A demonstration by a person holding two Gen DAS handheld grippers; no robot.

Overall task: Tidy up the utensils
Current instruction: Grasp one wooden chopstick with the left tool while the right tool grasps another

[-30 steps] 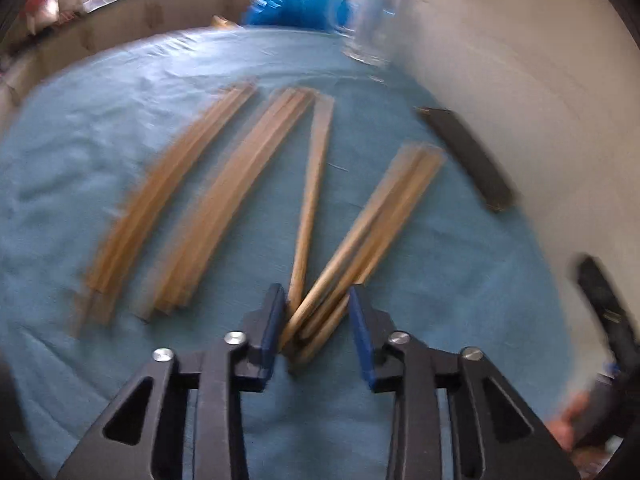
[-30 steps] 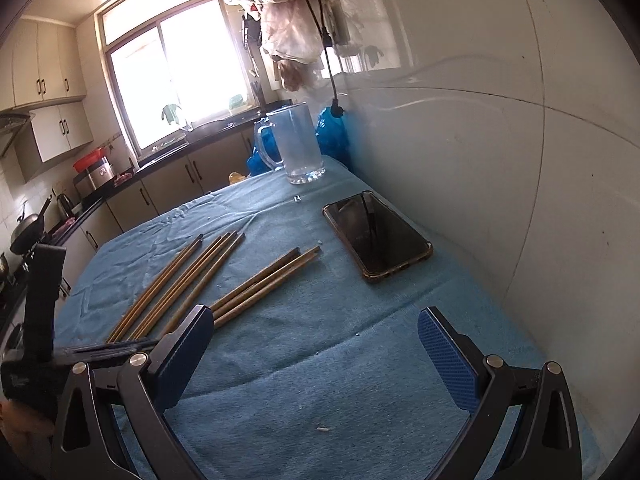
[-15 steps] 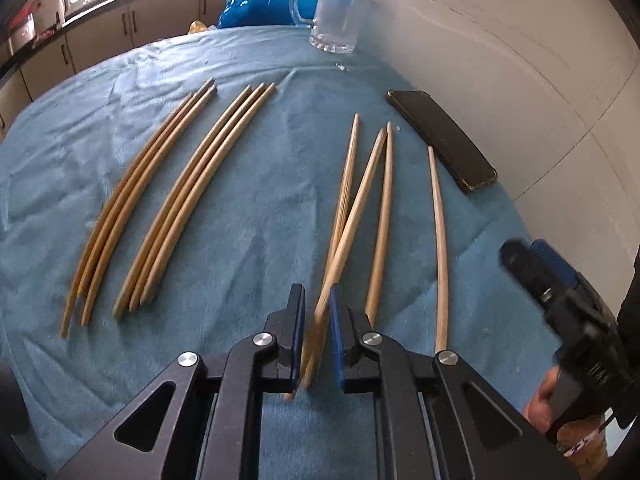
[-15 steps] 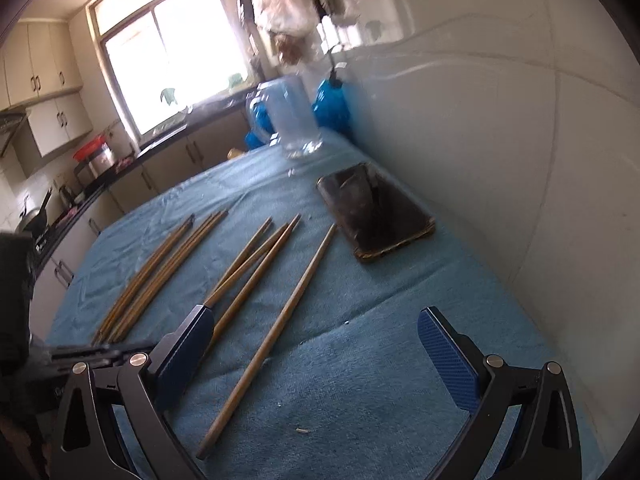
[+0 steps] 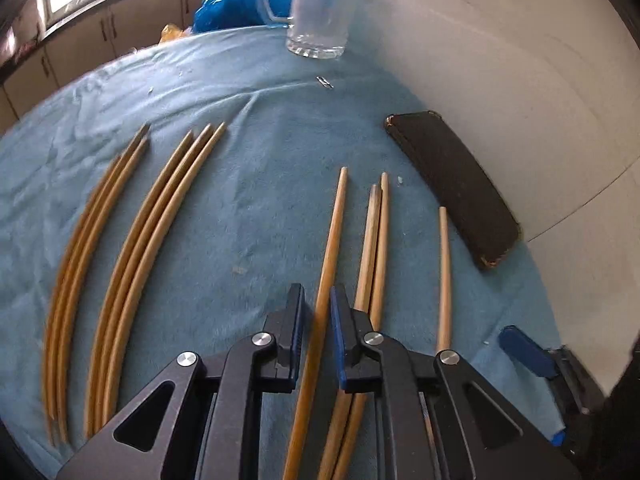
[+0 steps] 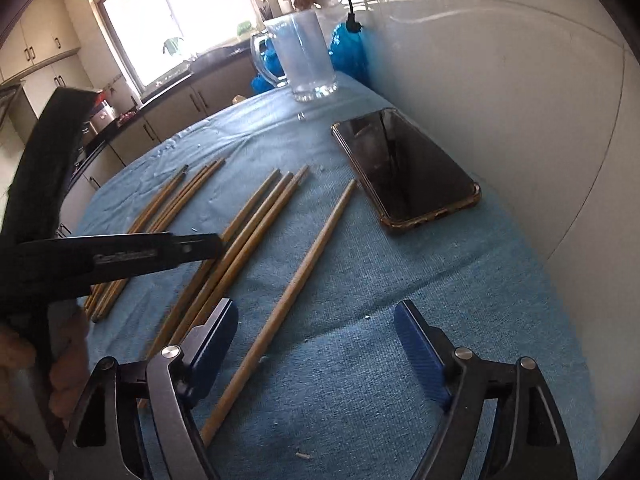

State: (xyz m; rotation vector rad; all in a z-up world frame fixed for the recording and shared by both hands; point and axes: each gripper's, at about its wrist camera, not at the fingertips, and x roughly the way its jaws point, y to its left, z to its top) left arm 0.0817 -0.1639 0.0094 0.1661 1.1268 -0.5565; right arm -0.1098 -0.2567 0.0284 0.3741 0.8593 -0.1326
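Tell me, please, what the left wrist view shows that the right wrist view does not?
Only the left wrist view shows the left gripper shut on a single chopstick. Only the right wrist view shows the right gripper open, jaws just closing, astride the lone chopstick, plus wall cabinets. Both show the blue cloth, glass mug, phone and chopstick bundles.

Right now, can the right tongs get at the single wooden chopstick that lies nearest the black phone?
Probably yes. The right tongs stand open with the single wooden chopstick lying bare on the blue cloth just ahead, between their tips. The black phone lies apart from it, and the left tongs hold another stick.
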